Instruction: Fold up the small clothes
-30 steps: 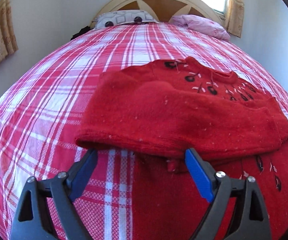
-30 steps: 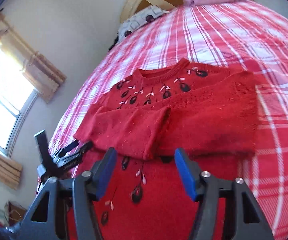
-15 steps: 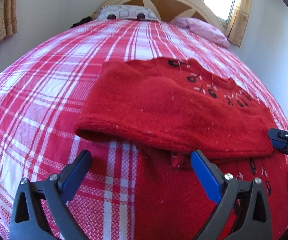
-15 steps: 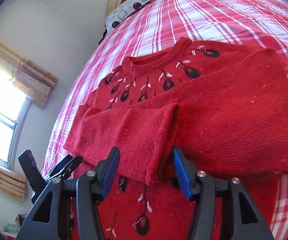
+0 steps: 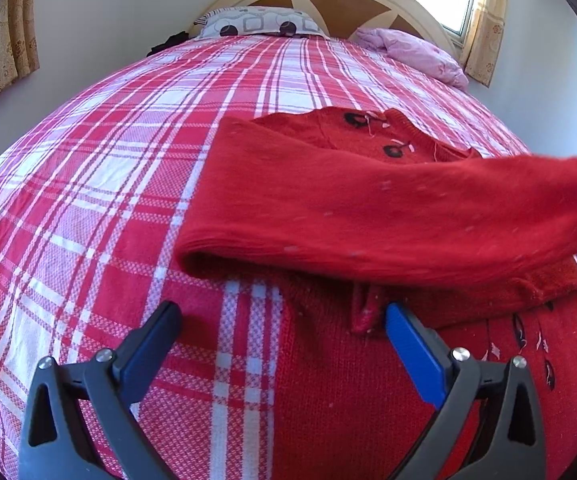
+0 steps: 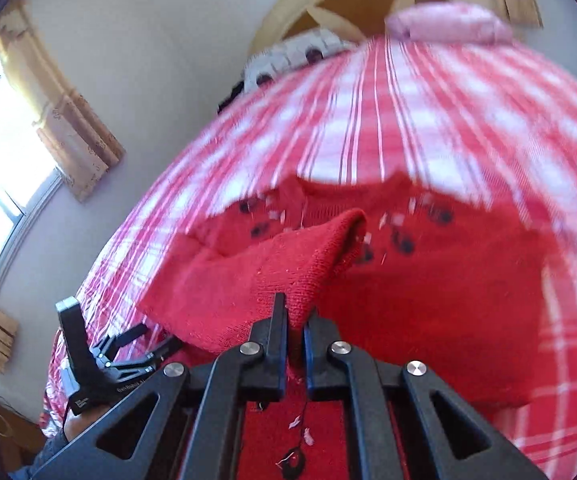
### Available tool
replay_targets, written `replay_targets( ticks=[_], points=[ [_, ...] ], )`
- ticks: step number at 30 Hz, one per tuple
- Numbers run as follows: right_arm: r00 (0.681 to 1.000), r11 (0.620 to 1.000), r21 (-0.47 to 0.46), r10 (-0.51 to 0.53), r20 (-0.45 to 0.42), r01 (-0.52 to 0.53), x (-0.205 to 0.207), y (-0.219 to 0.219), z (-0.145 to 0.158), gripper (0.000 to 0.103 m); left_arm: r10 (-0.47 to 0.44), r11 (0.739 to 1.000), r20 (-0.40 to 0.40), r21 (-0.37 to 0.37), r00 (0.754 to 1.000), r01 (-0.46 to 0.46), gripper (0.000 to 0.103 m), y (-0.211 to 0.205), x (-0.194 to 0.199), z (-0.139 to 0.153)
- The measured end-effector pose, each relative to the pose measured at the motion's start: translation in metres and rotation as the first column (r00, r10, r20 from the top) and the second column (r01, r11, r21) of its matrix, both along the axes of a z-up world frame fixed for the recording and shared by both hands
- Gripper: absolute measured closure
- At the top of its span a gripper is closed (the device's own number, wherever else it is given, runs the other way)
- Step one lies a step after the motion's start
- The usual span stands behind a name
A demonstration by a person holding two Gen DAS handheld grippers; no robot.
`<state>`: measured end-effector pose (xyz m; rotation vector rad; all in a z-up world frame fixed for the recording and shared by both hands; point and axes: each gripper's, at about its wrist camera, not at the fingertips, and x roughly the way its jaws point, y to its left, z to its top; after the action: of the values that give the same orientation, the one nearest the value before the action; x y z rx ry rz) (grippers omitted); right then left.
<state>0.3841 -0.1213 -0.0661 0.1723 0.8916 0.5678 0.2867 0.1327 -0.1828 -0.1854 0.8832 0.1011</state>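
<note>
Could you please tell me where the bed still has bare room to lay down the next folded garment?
The red-and-white plaid bedspread lies bare left of the red knitted sweater, and between its collar and the grey patterned pillow and pink pillow. The near right is crowded: the sweater fills it, a sleeve lifted in the right gripper.

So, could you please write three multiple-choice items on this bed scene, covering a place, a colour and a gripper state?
1. Where does the pink pillow lie?
A. by the headboard
B. on the sweater
C. on the floor

2. What colour is the sweater?
A. blue
B. red
C. green

3. How is the right gripper?
A. wide open, empty
B. shut on the sleeve cuff
C. out of view

A: the pillow rests at the bed's head end.
B: its knit is red with dark motifs.
B: red fabric is pinched between its pads.
</note>
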Motion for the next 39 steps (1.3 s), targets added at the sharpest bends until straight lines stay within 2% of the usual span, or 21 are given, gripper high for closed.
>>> replay_targets(
  ticks=[4,10,13,24,29,33,36,39],
  points=[
    [0.999,1.0,-0.008,-0.003,0.032,0.003,0.001,-0.012,0.016,0.098,0.015,1.0,-0.012,0.007,1.0,-0.014,0.0,0.001,0.002,-0.001],
    [0.998,0.999,-0.037,-0.023,0.051,0.025,0.0,-0.035,0.018,0.098,0.032,0.999,-0.007,-0.029,0.999,-0.032,0.0,0.008,0.001,-0.002],
    [0.998,0.998,-0.05,-0.033,0.049,0.036,0.0,-0.051,0.016,0.098,0.03,1.0,-0.016,-0.01,0.999,-0.03,0.0,0.005,0.003,-0.003],
    [0.997,0.996,-0.076,-0.035,0.074,0.04,-0.004,-0.08,0.019,0.098,0.041,0.999,-0.016,-0.026,0.999,-0.042,0.0,0.007,0.004,-0.003],
    [0.998,0.996,-0.088,-0.03,0.049,0.035,0.005,-0.078,0.013,0.098,0.011,0.998,-0.016,0.057,1.0,-0.01,0.0,-0.006,0.006,0.002],
    [0.994,0.998,-0.063,0.022,0.106,-0.015,0.005,-0.052,0.043,0.098,-0.021,0.989,-0.009,0.145,1.0,0.022,0.0,-0.022,0.012,0.012],
    [0.984,0.998,-0.039,0.061,0.167,-0.055,-0.002,-0.031,0.07,0.098,-0.063,0.99,0.011,0.125,0.998,0.061,0.0,-0.031,0.016,0.017],
    [0.973,0.997,-0.017,0.08,0.215,-0.078,-0.012,-0.02,0.088,0.098,-0.044,0.974,0.015,0.223,0.999,0.039,0.0,-0.035,0.031,0.018]
  ],
)
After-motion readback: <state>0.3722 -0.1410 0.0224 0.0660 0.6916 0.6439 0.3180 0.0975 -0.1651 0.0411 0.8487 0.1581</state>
